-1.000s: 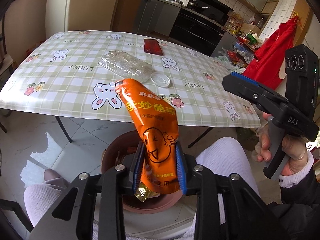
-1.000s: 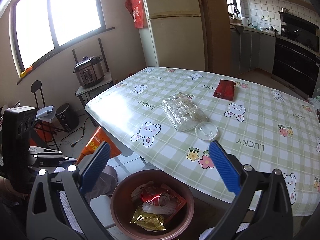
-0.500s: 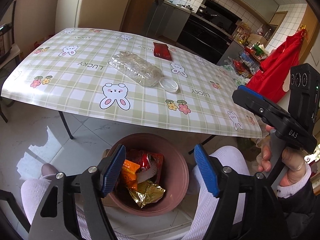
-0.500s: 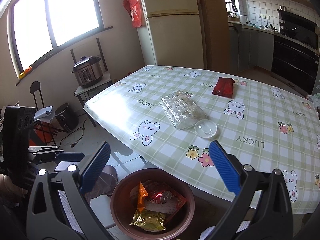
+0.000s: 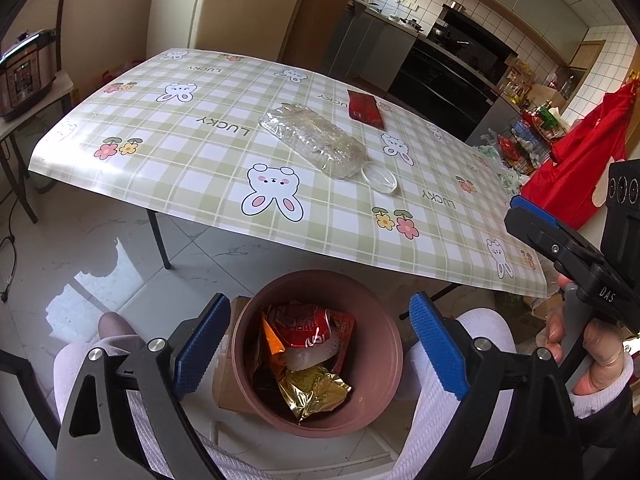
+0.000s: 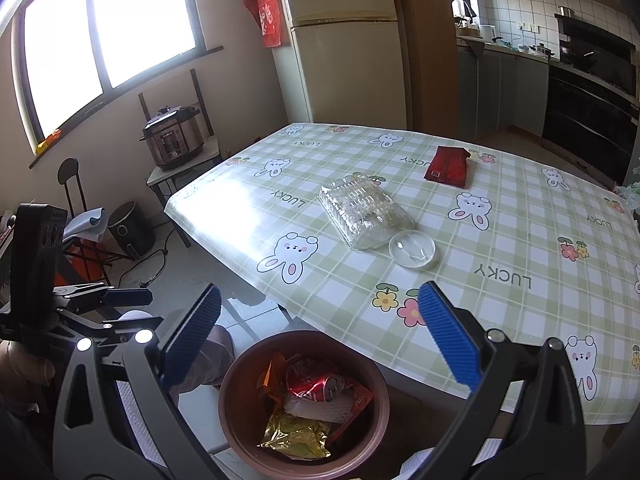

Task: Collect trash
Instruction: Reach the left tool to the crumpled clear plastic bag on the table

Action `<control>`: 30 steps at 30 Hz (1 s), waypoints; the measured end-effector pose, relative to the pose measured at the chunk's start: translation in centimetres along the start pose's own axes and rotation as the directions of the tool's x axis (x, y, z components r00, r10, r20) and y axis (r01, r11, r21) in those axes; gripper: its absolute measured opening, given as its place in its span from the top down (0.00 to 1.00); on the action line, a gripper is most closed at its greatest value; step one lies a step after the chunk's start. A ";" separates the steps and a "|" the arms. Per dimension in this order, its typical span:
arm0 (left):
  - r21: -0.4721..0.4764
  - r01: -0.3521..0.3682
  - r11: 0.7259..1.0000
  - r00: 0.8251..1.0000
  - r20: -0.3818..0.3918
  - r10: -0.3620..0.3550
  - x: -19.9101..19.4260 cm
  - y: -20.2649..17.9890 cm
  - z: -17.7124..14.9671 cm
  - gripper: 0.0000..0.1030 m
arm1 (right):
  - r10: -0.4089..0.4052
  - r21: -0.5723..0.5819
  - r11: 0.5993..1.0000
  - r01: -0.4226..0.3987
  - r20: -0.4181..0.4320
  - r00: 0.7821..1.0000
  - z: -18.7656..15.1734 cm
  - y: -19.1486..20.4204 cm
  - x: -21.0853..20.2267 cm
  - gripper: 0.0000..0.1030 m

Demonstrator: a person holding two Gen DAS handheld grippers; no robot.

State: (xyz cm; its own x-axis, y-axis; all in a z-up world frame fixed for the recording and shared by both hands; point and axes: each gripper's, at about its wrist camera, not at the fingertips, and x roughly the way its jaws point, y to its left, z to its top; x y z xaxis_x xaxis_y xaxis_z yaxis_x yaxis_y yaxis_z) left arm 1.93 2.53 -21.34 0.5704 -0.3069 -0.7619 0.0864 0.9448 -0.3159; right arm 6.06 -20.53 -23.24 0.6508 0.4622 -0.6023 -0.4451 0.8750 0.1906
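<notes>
Left tongs (image 5: 320, 344): jaws opening, already wide, nothing between the blue pads; poised directly above the brown bin (image 5: 384, 344).

Right tongs (image 6: 320, 336): spread wide, empty, hovering over the same bin with the counter edge just beyond.

Bin contents: orange snack bag (image 5: 272, 340) standing on edge against the left wall, crushed red can (image 5: 304, 326), gold foil wrapper (image 5: 312, 390), a white foam piece.

Counter (image 5: 192, 152), checked bunny cloth, trash not yet collected: clear plastic tray (image 5: 312, 142) near the middle, round clear lid (image 5: 379, 177) touching its near end, red packet (image 5: 364, 108) farther back, apart from both.

Step in hand, by judgement: release into the bin, finishing; three items outstanding.

Next move calls for: either tongs reaching out over the counter edge; the lid lies nearest. It is flat and low, so the pads must come in at the rim; the tray looks flimsy and may buckle.
</notes>
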 end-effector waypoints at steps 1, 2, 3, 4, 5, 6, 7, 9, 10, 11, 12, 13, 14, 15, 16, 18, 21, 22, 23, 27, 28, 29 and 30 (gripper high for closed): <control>-0.006 -0.007 1.000 1.000 -0.001 0.007 0.1 0.2 0.0 0.12 | -0.001 0.001 1.000 0.001 -0.003 1.000 -0.1 -0.1 0.1 0.06; -0.013 -0.013 1.000 1.000 -0.002 0.013 0.1 0.4 0.0 0.12 | -0.001 0.003 1.000 0.001 -0.007 1.000 -0.2 -0.2 0.3 0.06; -0.019 -0.019 1.000 1.000 -0.003 0.019 0.2 0.6 0.0 0.11 | -0.002 0.004 1.000 0.002 -0.012 1.000 -0.2 -0.2 0.5 0.06; -0.025 -0.026 0.999 1.000 -0.005 0.026 0.3 0.8 0.0 0.11 | -0.003 0.006 1.000 0.003 -0.017 1.000 -0.3 -0.3 0.7 0.06; -0.032 -0.032 0.999 0.999 -0.007 0.032 0.4 1.0 0.0 0.10 | -0.006 0.009 1.000 0.006 -0.022 1.000 -0.4 -0.5 0.9 0.06; -0.038 -0.037 0.999 0.999 -0.009 0.037 0.5 1.2 0.0 0.10 | -0.007 0.013 1.000 0.008 -0.028 1.000 -0.5 -0.7 1.1 0.06; -0.045 -0.042 0.998 0.999 -0.009 0.042 0.6 1.5 0.1 0.10 | -0.008 0.017 1.000 0.008 -0.032 0.999 -0.6 -0.8 1.3 0.06; -0.056 -0.054 0.997 0.999 -0.011 0.054 0.7 1.9 0.2 0.10 | -0.011 0.023 1.000 0.012 -0.041 0.999 -0.8 -1.1 1.8 0.06; -0.061 -0.060 0.996 0.998 -0.012 0.059 0.9 2.1 0.2 0.10 | -0.011 0.027 1.000 0.012 -0.046 0.999 -0.9 -1.3 1.9 0.06; -0.065 -0.065 0.996 0.998 -0.014 0.065 1.0 2.3 0.3 0.10 | -0.011 0.030 0.999 0.013 -0.050 0.999 -1.0 -1.5 2.1 0.06; -0.070 -0.070 0.995 0.997 -0.015 0.069 1.1 2.5 0.3 0.10 | -0.012 0.034 0.999 0.014 -0.055 0.998 -1.1 -1.7 2.3 0.06; -0.074 -0.074 0.994 0.997 -0.018 0.073 1.3 2.8 0.4 0.10 | -0.012 0.037 0.999 0.014 -0.060 0.998 -1.2 -1.9 2.6 0.06; -0.077 -0.076 0.994 0.997 -0.021 0.075 1.4 2.9 0.5 0.10 | -0.013 0.040 0.999 0.015 -0.065 0.998 -1.3 -2.1 2.8 0.06; -0.078 -0.079 0.994 0.997 -0.025 0.077 1.7 3.1 0.6 0.10 | -0.015 0.042 0.999 0.018 -0.070 0.997 -1.4 -2.3 3.0 0.06; -0.077 -0.083 0.994 0.996 -0.027 0.081 1.9 3.2 0.8 0.10 | -0.017 0.043 0.999 0.021 -0.075 0.997 -1.5 -2.6 3.3 0.06; -0.069 -0.090 0.994 0.996 -0.030 0.088 2.4 3.2 1.2 0.10 | -0.024 0.046 0.999 0.028 -0.086 0.996 -1.6 -3.2 3.8 0.06; -0.046 -0.097 0.994 0.995 -0.027 0.095 3.5 2.9 2.3 0.10 | -0.041 0.046 0.998 0.046 -0.104 0.994 -1.6 -4.3 4.8 0.06; -0.040 -0.094 0.995 0.995 -0.027 0.093 4.1 2.8 2.8 0.10 | -0.046 0.047 0.998 0.052 -0.109 0.993 -1.5 -4.8 5.1 0.06; -0.037 -0.089 0.995 0.996 -0.030 0.088 4.6 2.7 3.4 0.10 | -0.052 0.049 0.997 0.058 -0.115 0.992 -1.4 -5.4 5.5 0.06; -0.026 -0.077 0.997 0.997 -0.022 0.077 7.1 2.3 6.6 0.10 | -0.083 0.057 0.994 0.092 -0.142 0.986 -0.8 -7.8 7.0 0.06; -0.024 -0.076 0.997 0.997 -0.021 0.075 7.8 2.2 7.5 0.10 | -0.088 0.058 0.994 0.098 -0.148 0.985 -0.6 -8.5 7.4 0.06; -0.025 -0.073 0.997 0.997 -0.020 0.072 8.6 2.1 8.4 0.10 | -0.095 0.057 0.993 0.105 -0.152 0.984 -0.4 -9.0 7.7 0.06; -0.026 -0.071 0.997 0.997 -0.021 0.070 9.4 2.0 9.4 0.10 | -0.104 0.054 0.992 0.113 -0.157 0.982 -0.1 -9.6 8.0 0.06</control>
State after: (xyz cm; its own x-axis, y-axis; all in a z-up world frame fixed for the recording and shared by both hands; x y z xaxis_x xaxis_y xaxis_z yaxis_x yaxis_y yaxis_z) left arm 15.15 2.63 -23.82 0.5580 -0.2421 -0.7938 0.0249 0.9609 -0.2756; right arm 15.48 -25.20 -29.97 0.5887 0.3407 -0.7331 -0.3347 0.9282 0.1625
